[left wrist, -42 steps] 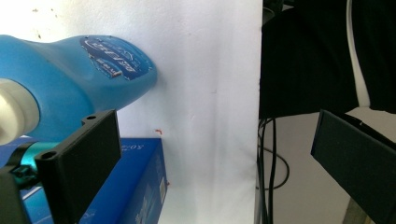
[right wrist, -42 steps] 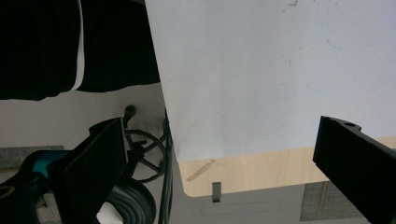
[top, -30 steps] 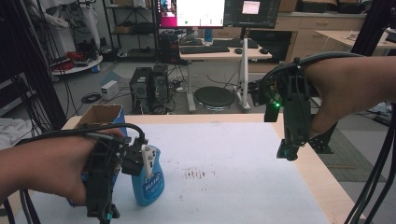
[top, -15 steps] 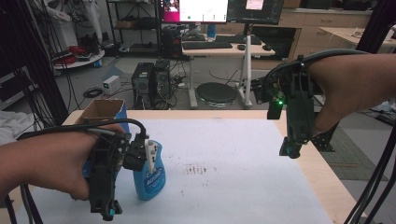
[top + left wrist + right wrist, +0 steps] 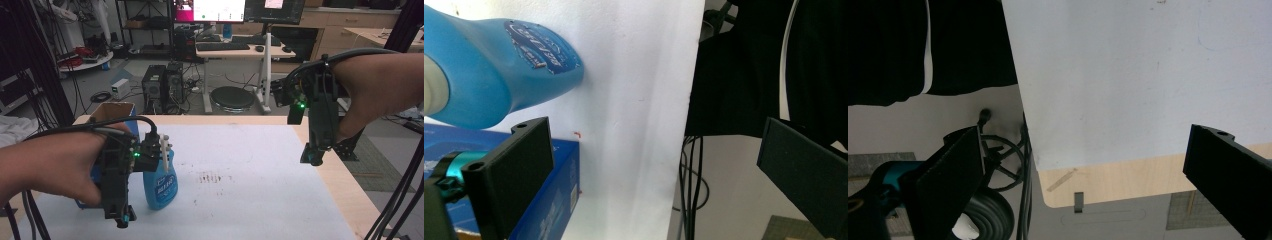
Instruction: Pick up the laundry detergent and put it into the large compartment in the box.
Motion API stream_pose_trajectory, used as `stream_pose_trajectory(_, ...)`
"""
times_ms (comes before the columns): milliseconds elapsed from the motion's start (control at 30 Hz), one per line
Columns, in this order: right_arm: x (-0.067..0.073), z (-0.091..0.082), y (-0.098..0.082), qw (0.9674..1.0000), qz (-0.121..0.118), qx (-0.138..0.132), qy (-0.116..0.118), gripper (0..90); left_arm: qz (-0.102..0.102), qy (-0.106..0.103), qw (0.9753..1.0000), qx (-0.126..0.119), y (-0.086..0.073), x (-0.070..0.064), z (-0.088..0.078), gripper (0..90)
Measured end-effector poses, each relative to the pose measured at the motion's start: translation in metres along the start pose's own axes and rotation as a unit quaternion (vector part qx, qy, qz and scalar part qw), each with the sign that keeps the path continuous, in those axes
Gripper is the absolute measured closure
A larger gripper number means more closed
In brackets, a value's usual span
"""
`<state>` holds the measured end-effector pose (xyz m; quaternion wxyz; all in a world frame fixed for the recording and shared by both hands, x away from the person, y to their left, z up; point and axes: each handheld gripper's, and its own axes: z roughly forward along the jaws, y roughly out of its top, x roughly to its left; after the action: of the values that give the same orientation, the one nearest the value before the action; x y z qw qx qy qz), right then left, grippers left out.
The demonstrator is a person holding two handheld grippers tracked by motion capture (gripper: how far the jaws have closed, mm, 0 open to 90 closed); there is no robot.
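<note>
A blue spray bottle (image 5: 161, 184) with a white trigger head stands on the white-covered table (image 5: 240, 150) at the front left. My left gripper (image 5: 120, 216) points down just left of it, jaws open, with nothing between them. In the left gripper view the bottle (image 5: 499, 65) lies beyond the left jaw of my left gripper (image 5: 651, 140), with a blue box (image 5: 555, 197) beside it. My right gripper (image 5: 312, 156) hangs open above the table's right side. In the right gripper view, my right gripper (image 5: 1085, 142) looks down on the table's wooden edge (image 5: 1098, 186).
An open cardboard box (image 5: 117, 111) sits at the table's back left corner. Small dark marks (image 5: 210, 178) stain the sheet near the middle. A blue box (image 5: 82, 202) lies partly hidden behind my left hand. Desks, monitors and a stool stand beyond the table.
My left gripper has drifted slightly right, closer to the bottle. The right gripper has stayed almost in place, and both stay open.
</note>
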<state>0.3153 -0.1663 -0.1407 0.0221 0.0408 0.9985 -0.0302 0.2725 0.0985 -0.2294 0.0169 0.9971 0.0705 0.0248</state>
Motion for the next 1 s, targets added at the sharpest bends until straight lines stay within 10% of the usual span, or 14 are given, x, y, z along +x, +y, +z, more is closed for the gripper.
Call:
stream_pose_trajectory(567, 0.002, -0.002, 0.008, 0.9999, -0.011, 0.002, -0.003, 2.0, -0.116, -0.006, 0.9931, -0.015, -0.004, 0.018, -0.025, 1.7)
stream_pose_trajectory(1000, 0.006, -0.005, 0.009, 1.0, -0.009, 0.001, -0.004, 2.0, -0.229, -0.017, 0.9729, -0.027, 0.001, 0.041, -0.036, 1.7)
